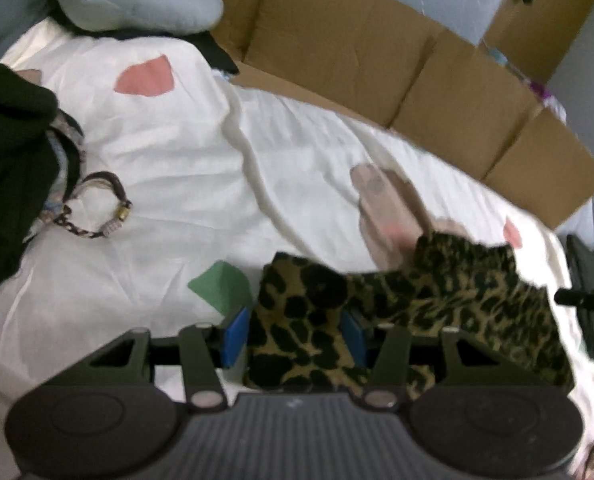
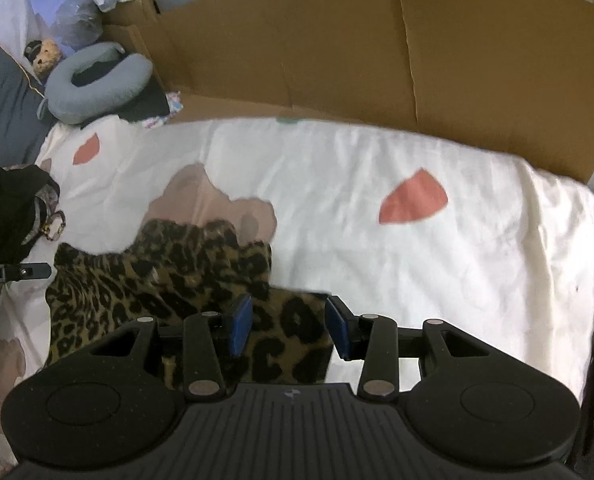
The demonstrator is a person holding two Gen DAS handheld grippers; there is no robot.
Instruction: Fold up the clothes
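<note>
Left gripper, low centre of the left wrist view: pinching a bunched fold of leopard-print cloth between blue pads, fabric filling the gap. Cloth trailing right and up across the white sheet, lying partly over a beige garment.

Right gripper, low centre of the right wrist view: straddling a flat corner of the cloth; left pad touching fabric, right pad just off its edge, so grip not certain.

Cardboard standing along the far edge of the sheet. Black clothing with a braided strap lying at left; grey neck pillow sitting upper left.
</note>
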